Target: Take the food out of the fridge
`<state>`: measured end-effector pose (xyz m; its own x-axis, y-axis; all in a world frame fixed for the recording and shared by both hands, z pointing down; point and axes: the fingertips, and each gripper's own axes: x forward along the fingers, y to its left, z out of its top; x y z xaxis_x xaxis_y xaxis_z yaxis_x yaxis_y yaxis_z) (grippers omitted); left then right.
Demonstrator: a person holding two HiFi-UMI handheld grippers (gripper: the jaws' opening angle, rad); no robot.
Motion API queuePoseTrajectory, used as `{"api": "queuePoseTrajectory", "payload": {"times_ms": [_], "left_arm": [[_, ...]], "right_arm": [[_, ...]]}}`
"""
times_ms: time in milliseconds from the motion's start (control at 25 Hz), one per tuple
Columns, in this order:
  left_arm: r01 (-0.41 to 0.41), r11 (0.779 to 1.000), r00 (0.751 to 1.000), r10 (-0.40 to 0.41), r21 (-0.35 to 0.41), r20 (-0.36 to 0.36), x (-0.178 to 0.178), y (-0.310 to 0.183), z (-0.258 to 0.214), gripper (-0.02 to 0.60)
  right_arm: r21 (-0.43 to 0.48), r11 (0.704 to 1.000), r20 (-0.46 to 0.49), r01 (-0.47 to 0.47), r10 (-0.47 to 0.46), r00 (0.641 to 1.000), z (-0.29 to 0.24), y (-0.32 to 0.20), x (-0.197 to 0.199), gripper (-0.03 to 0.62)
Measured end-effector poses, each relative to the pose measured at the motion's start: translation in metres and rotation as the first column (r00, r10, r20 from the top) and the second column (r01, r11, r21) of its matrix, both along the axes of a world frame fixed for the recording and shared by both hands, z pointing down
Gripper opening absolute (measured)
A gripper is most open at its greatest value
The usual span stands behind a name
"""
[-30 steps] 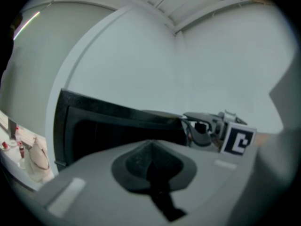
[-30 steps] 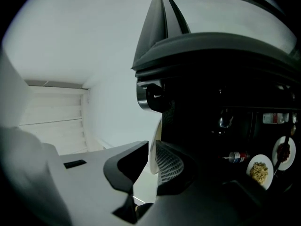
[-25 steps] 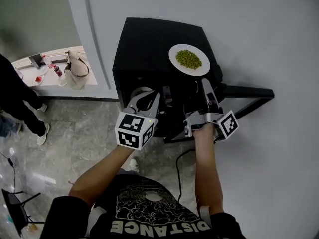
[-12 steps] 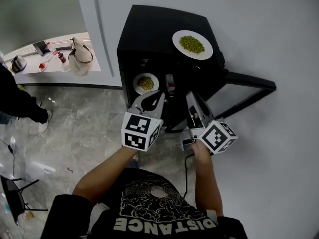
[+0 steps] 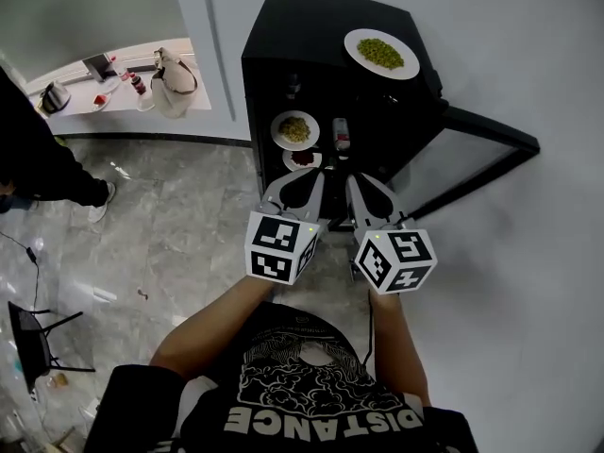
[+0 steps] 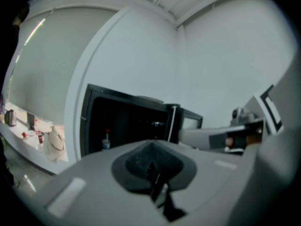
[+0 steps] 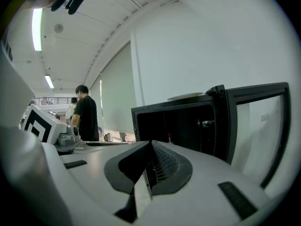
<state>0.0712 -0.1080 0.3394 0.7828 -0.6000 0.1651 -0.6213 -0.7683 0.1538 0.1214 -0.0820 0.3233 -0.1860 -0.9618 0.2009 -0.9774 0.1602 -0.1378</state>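
Left tongs [image 5: 302,183] are sitting clenched and empty, right tongs [image 5: 364,189] are closing on nothing, both hovering mid-frame before the open fridge [image 5: 288,26]. A plate of food [image 5: 294,130] is sitting inside, another plate [image 5: 381,53] up top.

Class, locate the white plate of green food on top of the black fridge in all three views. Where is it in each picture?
Head view: plate upper right, on the fridge's top.
Left gripper view: plate a thin pale sliver at centre, on the fridge's top; food not visible.
Right gripper view: plate edge-on, right of centre, on the fridge top.
Shared landmark: the open fridge door, right of the plate in every view.
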Motion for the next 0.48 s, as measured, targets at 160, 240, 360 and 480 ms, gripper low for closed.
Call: {"api": "queuePoseTrajectory", "payload": {"times_ms": [160, 240, 360, 480], "left_arm": [[0.015, 1.000, 1.000, -0.015, -0.006, -0.006, -0.004, 0.008, 0.002, 0.002], [0.020, 1.000, 1.000, -0.020, -0.006, -0.007, -0.006, 0.009, 0.002, 0.002], [0.022, 1.000, 1.000, -0.022, -0.006, -0.001, -0.006, 0.008, 0.003, 0.002], [0.034, 0.999, 0.999, -0.034, -0.007, -0.012, -0.008, 0.004, 0.003, 0.002]], "right_arm": [[-0.010, 1.000, -0.005, 0.017, -0.017, 1.000, 0.005, 0.007, -0.006, 0.012], [-0.014, 1.000, -0.005, 0.022, -0.022, 1.000, 0.007, 0.008, -0.007, 0.012], [-0.017, 1.000, -0.001, 0.025, -0.025, 1.000, 0.009, 0.008, -0.008, 0.012], [-0.021, 0.999, 0.019, 0.028, -0.028, 0.999, 0.013, 0.005, -0.008, 0.012]]}}
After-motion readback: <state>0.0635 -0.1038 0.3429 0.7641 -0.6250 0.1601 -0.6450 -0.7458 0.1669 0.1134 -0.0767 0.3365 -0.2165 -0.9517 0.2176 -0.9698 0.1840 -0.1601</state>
